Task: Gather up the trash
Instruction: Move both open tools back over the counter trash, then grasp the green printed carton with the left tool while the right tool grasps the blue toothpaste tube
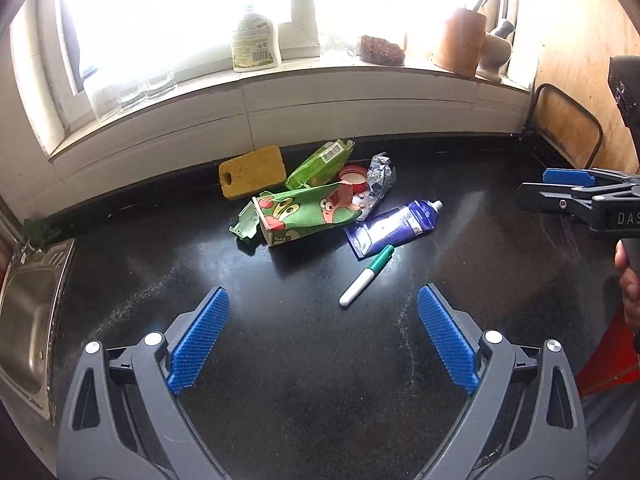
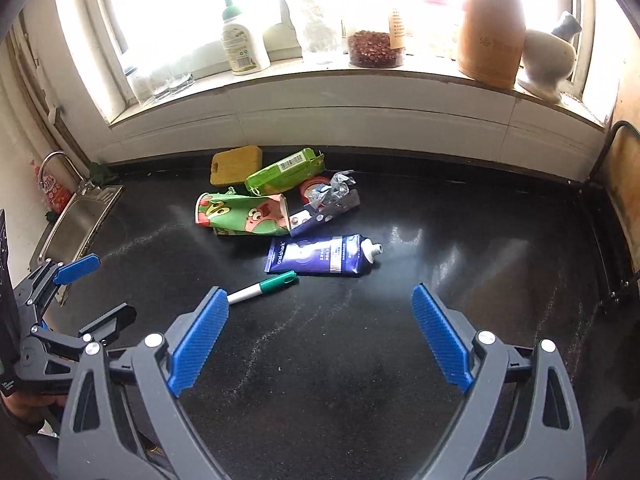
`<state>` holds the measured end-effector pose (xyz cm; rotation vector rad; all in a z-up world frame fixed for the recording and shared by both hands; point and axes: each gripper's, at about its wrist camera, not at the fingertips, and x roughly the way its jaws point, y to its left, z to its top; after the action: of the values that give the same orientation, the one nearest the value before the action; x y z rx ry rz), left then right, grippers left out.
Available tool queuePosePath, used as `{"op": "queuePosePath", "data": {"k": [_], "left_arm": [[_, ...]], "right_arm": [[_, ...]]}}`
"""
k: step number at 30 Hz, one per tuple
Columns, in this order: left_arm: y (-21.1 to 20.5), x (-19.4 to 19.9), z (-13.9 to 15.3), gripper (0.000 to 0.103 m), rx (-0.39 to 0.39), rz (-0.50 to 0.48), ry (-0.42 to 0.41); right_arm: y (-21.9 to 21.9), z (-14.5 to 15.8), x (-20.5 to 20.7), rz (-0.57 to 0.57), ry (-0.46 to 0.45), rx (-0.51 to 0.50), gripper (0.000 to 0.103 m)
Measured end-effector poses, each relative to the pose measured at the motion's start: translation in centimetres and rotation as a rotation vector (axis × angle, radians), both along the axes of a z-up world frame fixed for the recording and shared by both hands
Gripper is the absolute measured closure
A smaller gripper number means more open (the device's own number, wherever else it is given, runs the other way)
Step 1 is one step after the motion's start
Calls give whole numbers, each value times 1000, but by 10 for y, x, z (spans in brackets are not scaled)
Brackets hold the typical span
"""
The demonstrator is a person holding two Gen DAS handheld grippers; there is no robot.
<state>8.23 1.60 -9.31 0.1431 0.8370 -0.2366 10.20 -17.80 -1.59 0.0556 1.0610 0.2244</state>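
Both grippers were held wide open and empty over the black counter (image 1: 320,380) when I checked. Left to right: sink (image 1: 28,312) at the far left; left gripper (image 1: 322,344); trash heap near the back wall, by a yellow sponge (image 1: 252,171). I noted a crushed cartoon carton (image 1: 308,212), a green box (image 2: 284,170), crumpled foil (image 2: 334,192), a blue tube (image 2: 324,258) and a green-capped marker (image 2: 264,286). Right gripper (image 2: 320,340) stood nearest the marker. I judged everything light; the carton soft, best pinched across its flattened body; the marker slippery, gripped mid-barrel.
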Motion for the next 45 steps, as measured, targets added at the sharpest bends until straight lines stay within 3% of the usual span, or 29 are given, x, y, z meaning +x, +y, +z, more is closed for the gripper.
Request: {"op": "queuePosePath", "data": {"k": [12,19,26,32,37,41,44,45], "left_arm": [[-7,53,-15,10,47,-29,18],[-17,109,-38,10,124,-111,42],[-27,159,-81,11,202,-207,113],[-42,175,-100,11,301,-371,72],[-52,186,-112,10,324,-469,76],[-53,196,-117,11,284,-479,103],[-50,199,-118,23,250,-464,134],[-50,198,-118,31,253,-455,131]], "right_arm": [[0,-15,43,36,26,14,13],[-1,-55,77,84,106,-6,13],[3,-116,100,234,190,-61,13],[12,-158,112,445,218,-133,13],[24,-172,124,611,212,-154,13],[30,-174,129,689,180,-158,13],[30,-173,126,748,156,-161,16],[31,-172,125,761,151,-157,22]]}}
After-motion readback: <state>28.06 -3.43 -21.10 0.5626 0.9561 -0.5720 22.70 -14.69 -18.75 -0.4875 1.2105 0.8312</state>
